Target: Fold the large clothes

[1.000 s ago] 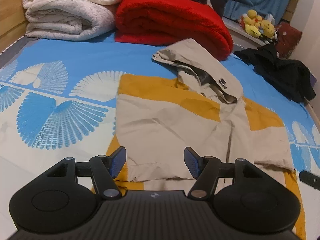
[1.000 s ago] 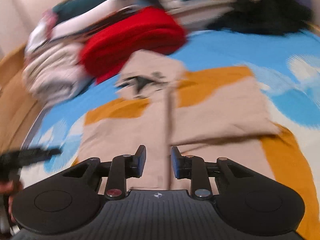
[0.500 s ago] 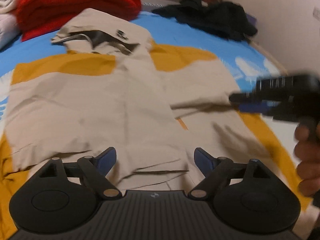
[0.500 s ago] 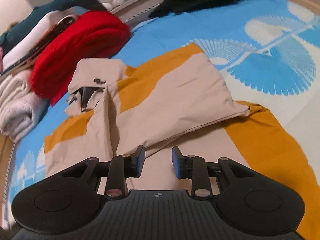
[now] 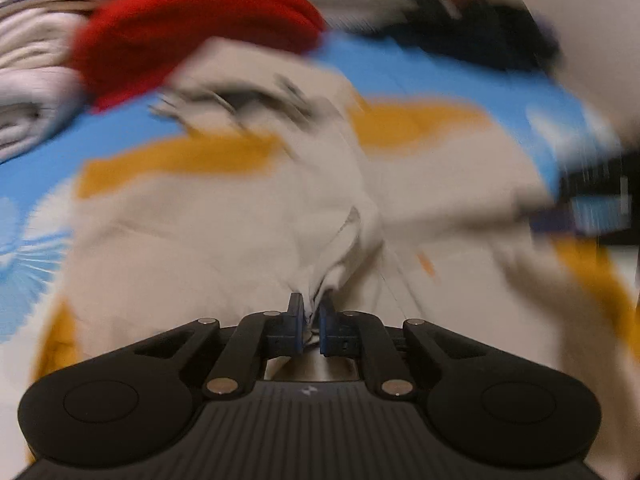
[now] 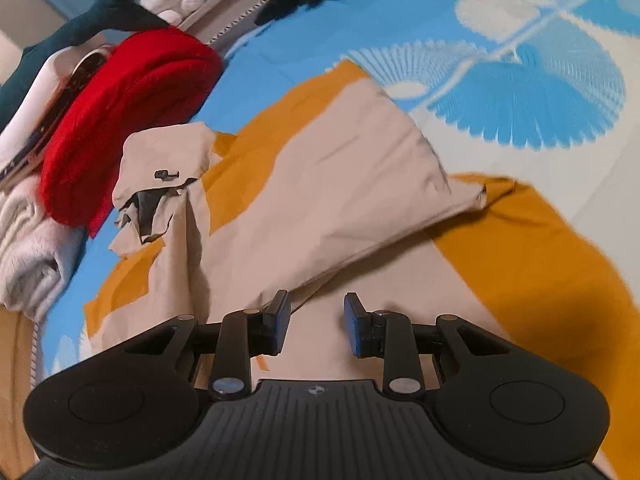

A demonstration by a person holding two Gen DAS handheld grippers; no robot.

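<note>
A beige and mustard hooded jacket (image 5: 224, 232) lies spread on the blue patterned bed, sleeves folded in, hood towards the far side; it also shows in the right wrist view (image 6: 340, 200). My left gripper (image 5: 311, 316) is shut on a bunch of the jacket's beige fabric near its lower middle, and the cloth rises in a pinched ridge from the jaws. The left view is blurred. My right gripper (image 6: 316, 320) is open and empty, low over the jacket's lower hem beside the folded sleeve. The right gripper also shows at the right edge of the left view (image 5: 592, 212).
A rolled red blanket (image 6: 128, 120) and folded white bedding (image 6: 28, 248) lie at the head of the bed beyond the hood. Dark clothing (image 5: 480, 36) lies at the far right. A blue and white bedsheet (image 6: 520, 92) surrounds the jacket.
My left gripper has closed on the jacket's fabric and pulled it up into a ridge. My right gripper has opened wider and stays low over the hem.
</note>
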